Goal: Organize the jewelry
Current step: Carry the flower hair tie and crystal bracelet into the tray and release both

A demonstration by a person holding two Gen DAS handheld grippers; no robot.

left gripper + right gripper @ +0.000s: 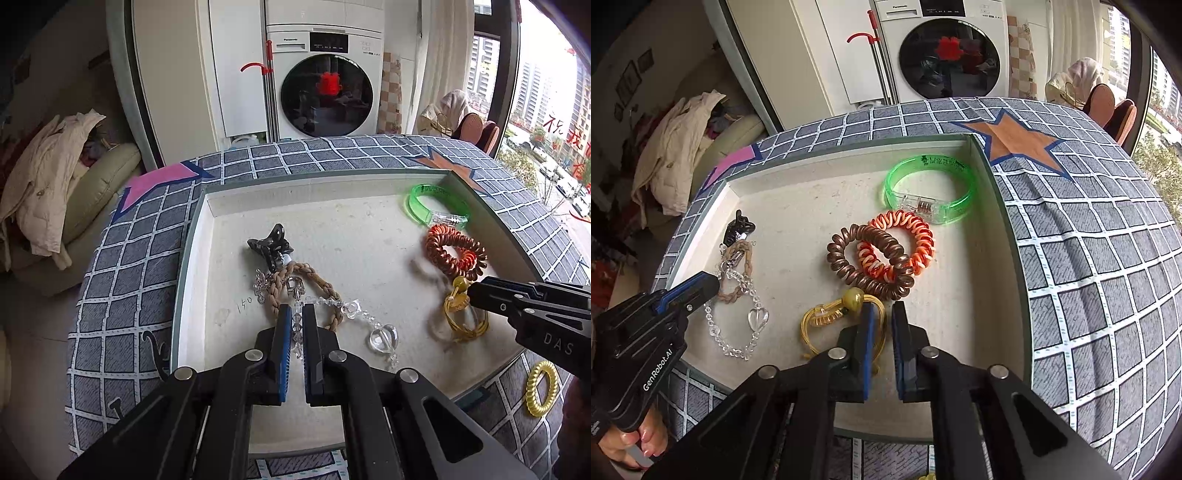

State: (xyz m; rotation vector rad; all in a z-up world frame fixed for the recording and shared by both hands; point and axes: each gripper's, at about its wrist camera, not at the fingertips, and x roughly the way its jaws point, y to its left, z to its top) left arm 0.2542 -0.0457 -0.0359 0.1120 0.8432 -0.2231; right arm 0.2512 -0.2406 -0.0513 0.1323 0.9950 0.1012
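Note:
A shallow white tray (195, 258) (997, 221) lies on the checked table. My left gripper (296, 314) (709, 282) is shut on a clear crystal bead chain (384, 338) (757, 319) with a heart pendant. The chain is tangled with a tan braided cord (314, 273) and lies beside a black hair claw (271, 243). My right gripper (884, 312) (476, 295) stands slightly open over a yellow cord bracelet (820, 317) (458, 325), whose cord runs beside the left finger without being pinched. Further in lie a brown spiral tie (838, 254), an orange-white spiral tie (923, 236) and a green bangle (964, 199).
A yellow spiral hair tie (541, 387) rests on the tablecloth (1089, 258) outside the tray's near right corner. A washing machine (325, 74) stands beyond the table. A sofa with piled clothes (55, 177) is on the left, and chairs (1108, 103) are by the window.

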